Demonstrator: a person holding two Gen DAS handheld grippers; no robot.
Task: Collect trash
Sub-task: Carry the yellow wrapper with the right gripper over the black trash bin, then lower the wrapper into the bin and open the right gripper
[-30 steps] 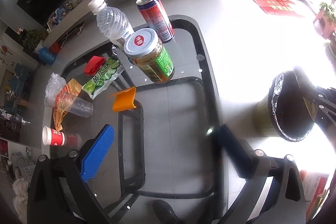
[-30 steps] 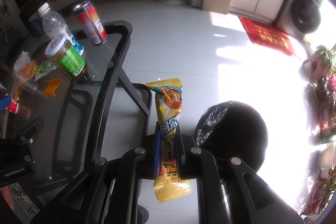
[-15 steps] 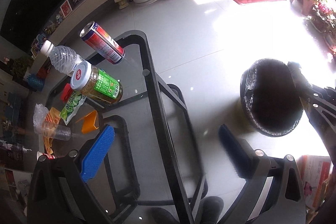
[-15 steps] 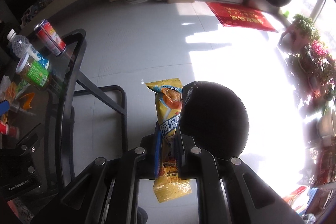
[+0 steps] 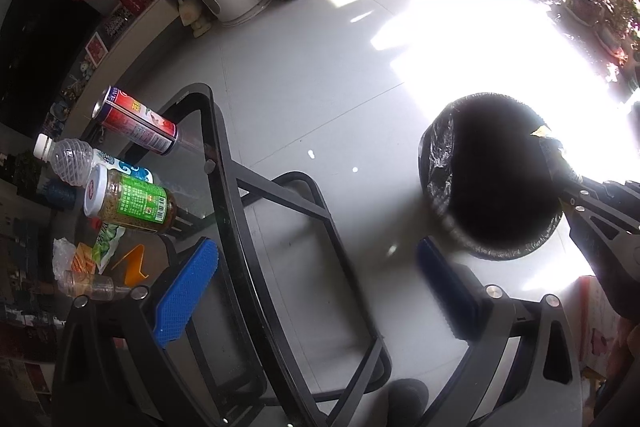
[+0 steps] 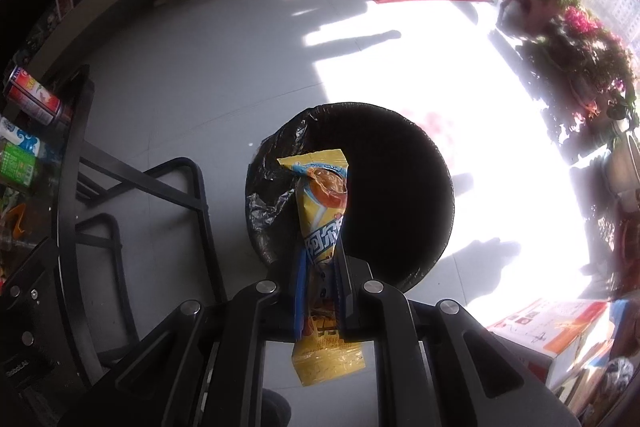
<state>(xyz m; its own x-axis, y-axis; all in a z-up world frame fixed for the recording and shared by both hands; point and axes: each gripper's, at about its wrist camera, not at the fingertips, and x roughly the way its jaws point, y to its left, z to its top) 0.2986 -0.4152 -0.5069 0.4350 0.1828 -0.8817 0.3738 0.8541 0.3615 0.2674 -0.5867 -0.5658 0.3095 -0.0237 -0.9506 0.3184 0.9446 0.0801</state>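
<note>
Wrapper [image 6: 322, 203] (yellow) sits pinched in the right gripper [image 6: 320, 267] over the bin [image 6: 432, 251]; left gripper [image 5: 316, 291] gapes wide.

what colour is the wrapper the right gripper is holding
Mostly yellow, with blue and orange print; the wrapper shows best in the right wrist view.

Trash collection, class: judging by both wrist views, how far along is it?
Done: nothing visible; the bin interior is too dark to judge. In hand: the right claw grips a yellow wrapper above the bin. Left: the can, bottle, jar and cucumber packet remain on the glass table; the left claw is open.
</note>
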